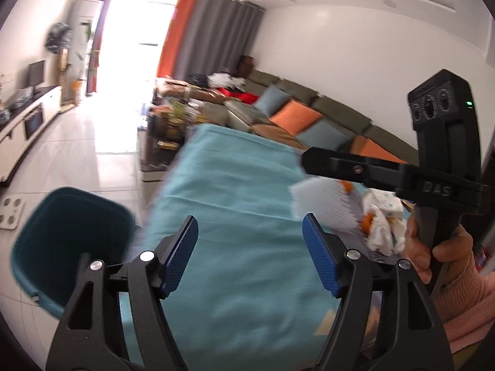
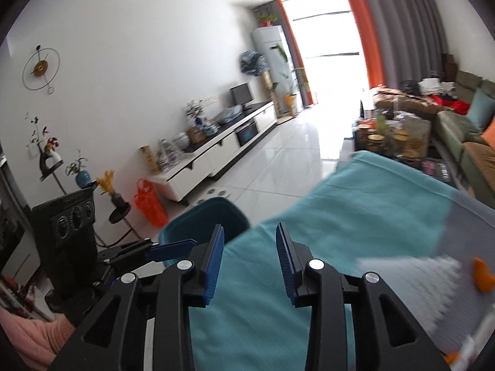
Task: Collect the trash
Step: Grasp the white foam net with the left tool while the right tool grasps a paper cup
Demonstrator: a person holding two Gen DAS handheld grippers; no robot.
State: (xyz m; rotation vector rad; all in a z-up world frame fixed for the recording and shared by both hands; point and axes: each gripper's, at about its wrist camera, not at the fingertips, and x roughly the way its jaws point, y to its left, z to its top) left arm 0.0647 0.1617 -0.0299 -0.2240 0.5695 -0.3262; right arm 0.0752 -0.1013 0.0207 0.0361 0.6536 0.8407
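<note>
Teal cloth (image 1: 235,216) ahead bare; bin (image 1: 62,247) left, trash (image 1: 383,222) right

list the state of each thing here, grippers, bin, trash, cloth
left gripper: open, nothing between its pads
right gripper: open, nothing between its pads
teal bin: upright on the floor beside the table, inside not visible
crumpled wrapper: loose on the table, not held
white foam sheet: lying on the table by the wrapper
teal cloth: spread over the table

White walls (image 2: 139,46), glossy tile floor (image 2: 287,154), sunlit orange curtains (image 2: 365,40).
</note>
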